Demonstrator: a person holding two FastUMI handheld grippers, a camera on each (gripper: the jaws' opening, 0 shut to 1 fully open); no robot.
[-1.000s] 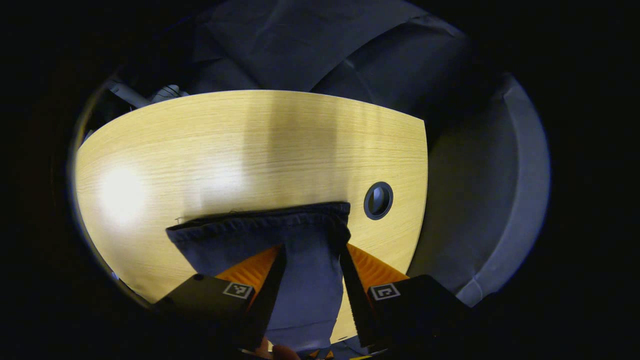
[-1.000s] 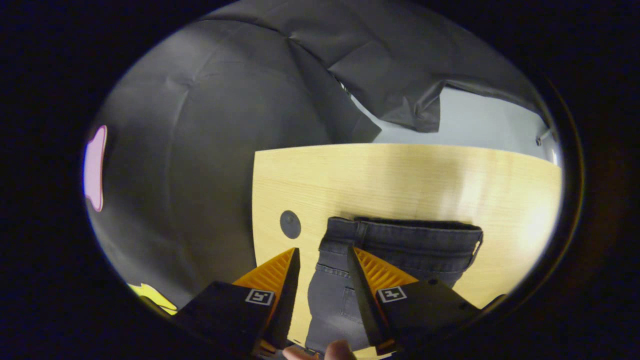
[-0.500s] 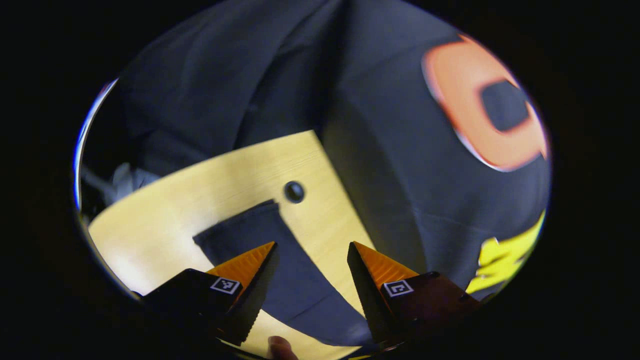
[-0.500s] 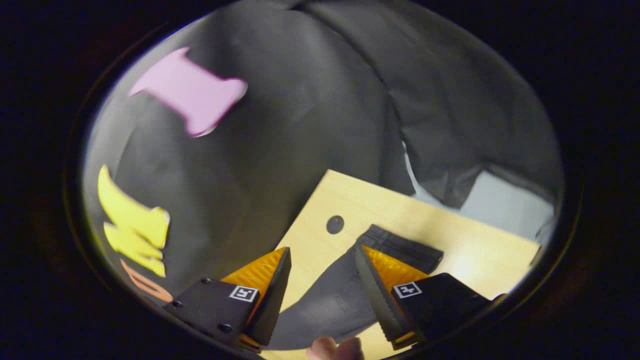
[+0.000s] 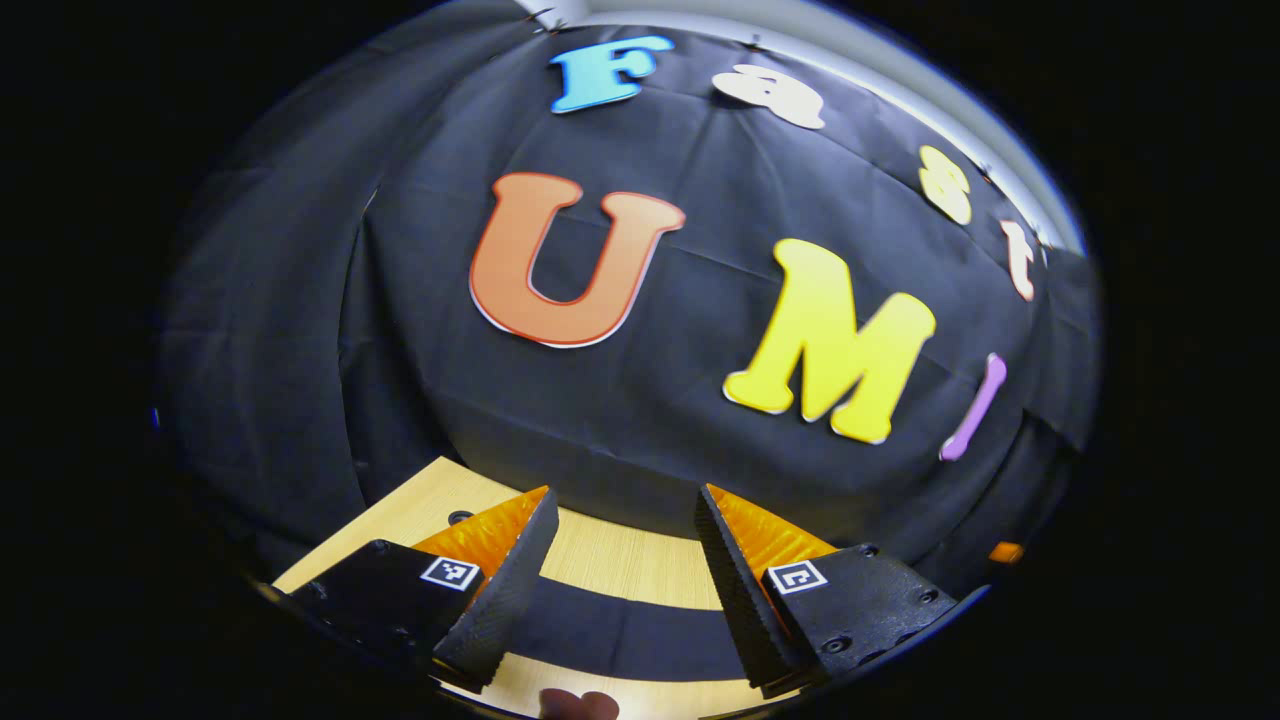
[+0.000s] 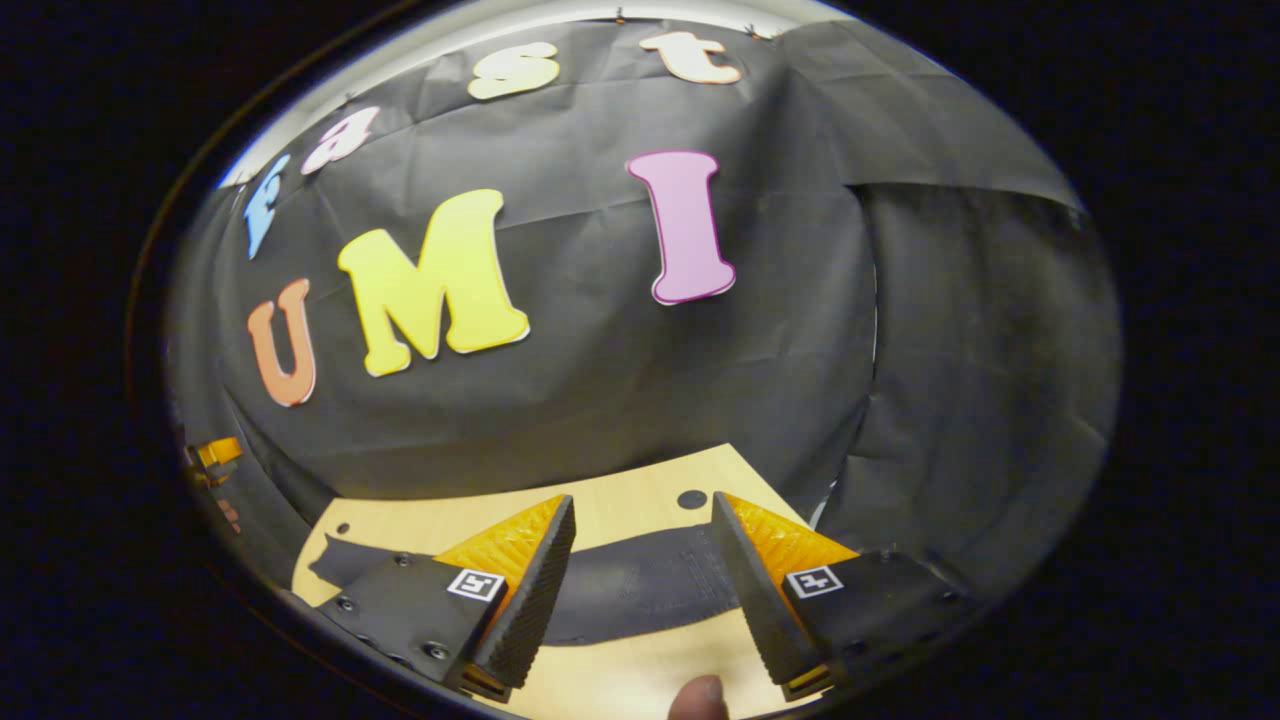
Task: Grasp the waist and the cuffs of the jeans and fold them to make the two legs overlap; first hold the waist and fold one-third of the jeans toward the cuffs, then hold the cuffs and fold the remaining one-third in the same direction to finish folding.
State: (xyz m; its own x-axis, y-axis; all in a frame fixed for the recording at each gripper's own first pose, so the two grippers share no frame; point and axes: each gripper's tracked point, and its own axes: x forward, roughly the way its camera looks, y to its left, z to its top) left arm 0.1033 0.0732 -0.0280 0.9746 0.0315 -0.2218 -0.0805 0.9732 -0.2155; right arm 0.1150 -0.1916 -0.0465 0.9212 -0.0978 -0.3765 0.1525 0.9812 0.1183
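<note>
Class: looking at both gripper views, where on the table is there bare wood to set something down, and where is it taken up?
Free: the strip of table between the jeans and the black cloth wall, around the round hole, and the near edge strip in front of the jeans. Crowded: the middle band, where the jeans lie stretched across under both open grippers.

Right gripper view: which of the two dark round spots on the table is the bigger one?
The spot by the table's right corner, beyond the jeans; the left spot is a mere dot.

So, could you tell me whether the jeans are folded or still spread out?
Spread: the jeans lie as one long flat strip across the table.
</note>
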